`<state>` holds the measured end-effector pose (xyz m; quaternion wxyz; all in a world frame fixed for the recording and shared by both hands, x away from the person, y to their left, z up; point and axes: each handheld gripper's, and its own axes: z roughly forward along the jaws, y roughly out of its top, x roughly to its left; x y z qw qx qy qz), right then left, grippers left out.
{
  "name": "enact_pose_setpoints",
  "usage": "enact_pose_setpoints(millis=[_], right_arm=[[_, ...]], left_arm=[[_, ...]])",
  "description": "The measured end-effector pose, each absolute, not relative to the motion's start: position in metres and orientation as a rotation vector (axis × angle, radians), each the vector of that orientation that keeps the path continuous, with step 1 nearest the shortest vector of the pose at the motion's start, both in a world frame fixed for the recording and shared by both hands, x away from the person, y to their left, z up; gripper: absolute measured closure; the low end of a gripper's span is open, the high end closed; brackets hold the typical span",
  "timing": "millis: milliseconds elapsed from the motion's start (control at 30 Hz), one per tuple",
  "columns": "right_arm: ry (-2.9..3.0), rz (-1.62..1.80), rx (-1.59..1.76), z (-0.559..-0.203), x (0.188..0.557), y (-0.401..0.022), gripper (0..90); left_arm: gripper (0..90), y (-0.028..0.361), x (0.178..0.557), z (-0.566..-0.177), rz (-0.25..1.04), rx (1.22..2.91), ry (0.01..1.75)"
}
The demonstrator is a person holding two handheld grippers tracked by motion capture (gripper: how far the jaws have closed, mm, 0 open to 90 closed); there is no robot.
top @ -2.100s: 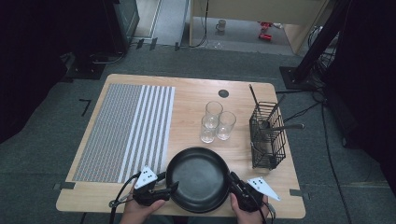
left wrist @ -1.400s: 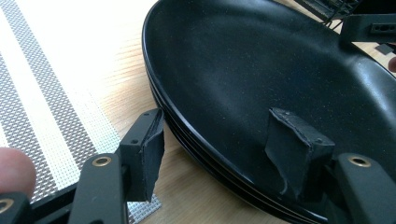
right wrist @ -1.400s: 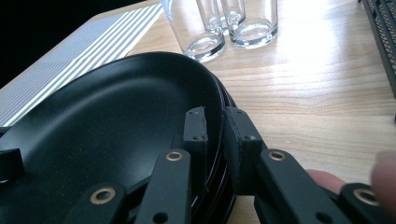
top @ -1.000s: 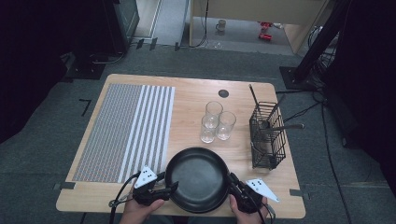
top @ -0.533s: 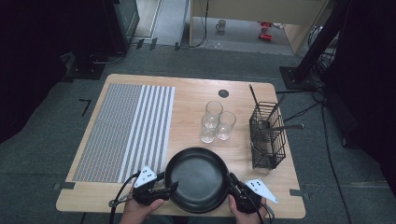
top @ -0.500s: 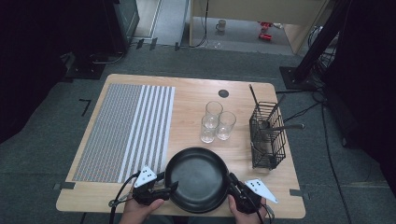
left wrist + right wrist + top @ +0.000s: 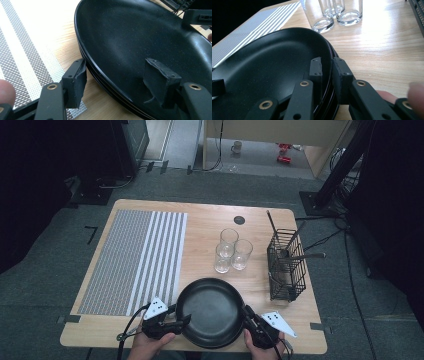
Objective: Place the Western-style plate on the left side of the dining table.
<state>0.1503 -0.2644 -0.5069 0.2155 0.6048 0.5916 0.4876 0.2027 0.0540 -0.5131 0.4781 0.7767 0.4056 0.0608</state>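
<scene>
A stack of black plates lies at the table's near edge, between my two grippers. At its left side, my left gripper is open. In the left gripper view it straddles the top plate's rim, one pad just outside the rim and the other over the plate's inside, with a wide gap between them. At the right side, my right gripper is shut on the rim. In the right gripper view its two pads pinch the top plate's edge, one inside and one outside.
Three clear glasses stand just beyond the plates. A black wire basket with utensils stands to the right. A grey-and-white striped placemat covers the table's left half. A small black disc sits near the far edge.
</scene>
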Motion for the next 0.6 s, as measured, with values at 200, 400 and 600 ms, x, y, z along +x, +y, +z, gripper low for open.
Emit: enact_pose_setpoints(millis=[200,400,600], right_arm=[[1.644,1.352,1.687,-0.5076,0.1508,-0.2636,79.0],[1.648,1.354,1.69,-0.5084,0.1513,-0.2629,78.6],[1.655,1.407,1.712,-0.5089,0.1528,-0.2667,75.2]], left_arm=[[36.5,0.0543,0.2032,-0.5131,0.145,1.893,0.994],[36.5,0.0545,0.2037,-0.5131,0.143,1.889,1.0],[36.3,0.0545,0.2032,-0.5134,0.148,1.885,0.999]])
